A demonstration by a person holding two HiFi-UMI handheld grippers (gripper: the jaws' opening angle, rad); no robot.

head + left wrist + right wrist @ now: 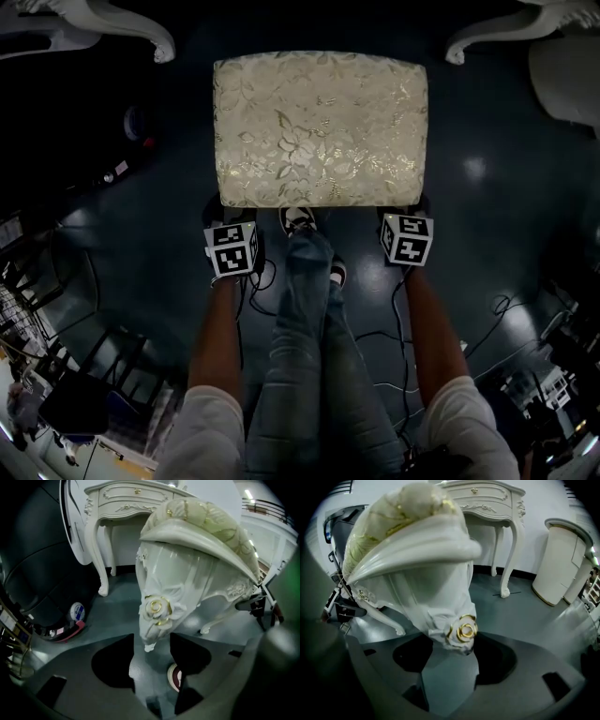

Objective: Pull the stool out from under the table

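The stool [319, 127] is sitting on the dark floor [487, 169], its pale floral cushion facing up. It is lying on the near side of the white table [126, 501], roughly centred between the two curled table feet that are showing at the far left and far right of the head view. From both gripper views the table is standing behind the stool, with open floor between them.

The left gripper [152, 641] is working at the stool's near left corner. Its jaws are spread wide and are closing in on the carved leg [159, 611] with the gold-edged rose, and both tips look to be pressing against it.

The right gripper [453, 641] is doing the same at the near right corner. Its jaws are wide around the matching rose-carved leg [454, 620], with the tips hugging either side of it.

In the head view the two marker cubes are flanking the stool's near edge, with the person's bare forearms reaching forward behind them. The person's jeans-clad legs [309, 356] are standing between the arms, and one shoe [298, 221] is poking up just beside the cushion's near edge.

A white curved cabinet [560, 569] is standing to the right of the table.
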